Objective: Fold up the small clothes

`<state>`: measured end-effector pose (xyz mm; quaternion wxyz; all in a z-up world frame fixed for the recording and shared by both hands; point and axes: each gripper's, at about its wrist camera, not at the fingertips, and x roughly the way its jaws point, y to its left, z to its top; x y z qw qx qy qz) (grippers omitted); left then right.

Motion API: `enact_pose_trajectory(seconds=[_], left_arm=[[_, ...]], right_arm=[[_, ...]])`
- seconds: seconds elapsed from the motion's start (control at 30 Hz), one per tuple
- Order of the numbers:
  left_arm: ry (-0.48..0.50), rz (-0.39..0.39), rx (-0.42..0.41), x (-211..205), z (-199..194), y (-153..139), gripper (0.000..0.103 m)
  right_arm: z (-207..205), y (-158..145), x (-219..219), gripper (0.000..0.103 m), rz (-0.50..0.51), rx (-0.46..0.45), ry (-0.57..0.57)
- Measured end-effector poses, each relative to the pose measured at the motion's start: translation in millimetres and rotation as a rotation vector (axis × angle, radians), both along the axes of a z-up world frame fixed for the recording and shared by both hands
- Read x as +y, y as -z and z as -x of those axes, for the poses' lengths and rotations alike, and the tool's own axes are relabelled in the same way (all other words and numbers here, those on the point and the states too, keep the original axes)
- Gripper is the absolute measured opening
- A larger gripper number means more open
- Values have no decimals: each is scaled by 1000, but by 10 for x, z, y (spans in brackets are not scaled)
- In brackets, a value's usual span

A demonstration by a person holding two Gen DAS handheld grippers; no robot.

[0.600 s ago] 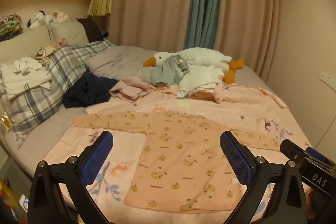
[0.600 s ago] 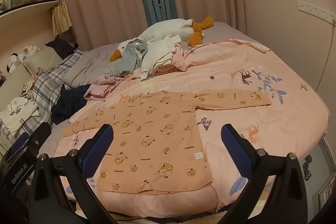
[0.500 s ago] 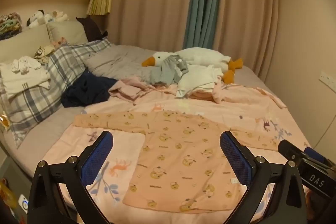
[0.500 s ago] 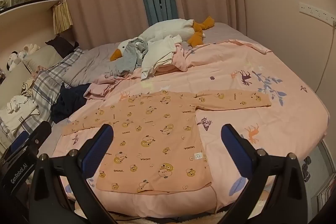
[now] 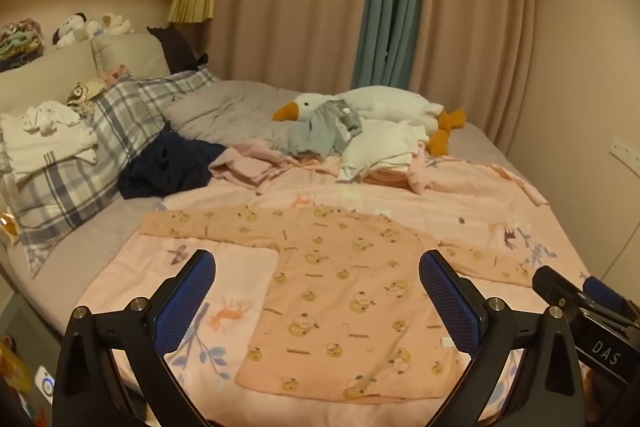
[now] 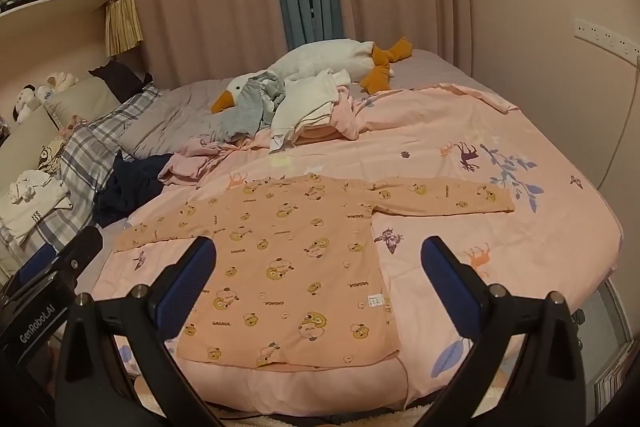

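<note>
**Both tongs drew back, shirt lay ready for its first fold**

Against the frames half a second earlier, both views had pulled slightly away from the bed: the shirt sat a little farther from the fingers, and nothing on the bed had shifted.

The left gripper [image 5: 316, 291] hung above the near edge of the bed with its blue-padded fingers [image 5: 186, 301] spread wide and nothing between them. The right gripper [image 6: 318, 281] was likewise spread and empty, hovering over the shirt's lower half. Each gripper's black body showed at the edge of the other's view, so the two were held side by side, seemingly so that each could take one side of the garment.

The small peach long-sleeved shirt with bear prints [image 5: 344, 291] lay flat on the pink animal-print duvet [image 6: 500, 259], hem toward the grippers, both sleeves stretched straight out, a white label near the hem. That spread-out pose looked deliberate, a garment smoothed for folding; no fold was yet made.

Farther back lay a heap of unfolded clothes [image 5: 360, 147] against a white plush goose with orange beak and feet [image 5: 384, 105], a dark navy garment [image 5: 168, 167], and a grey plaid pillow [image 5: 100, 147] carrying white clothes.
</note>
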<state>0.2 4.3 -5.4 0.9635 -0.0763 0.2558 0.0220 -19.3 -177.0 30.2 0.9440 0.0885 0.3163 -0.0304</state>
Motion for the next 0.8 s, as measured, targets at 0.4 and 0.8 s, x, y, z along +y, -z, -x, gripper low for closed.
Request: enact_pose_trajectory(seconds=[0.4, 0.8], left_arm=[[11, 4, -3, -16, 26, -14, 101], [20, 2, -19, -23, 62, -48, 101]], right_arm=[[68, -30, 13, 103, 27, -15, 1], [112, -60, 31, 103, 49, -32, -6]])
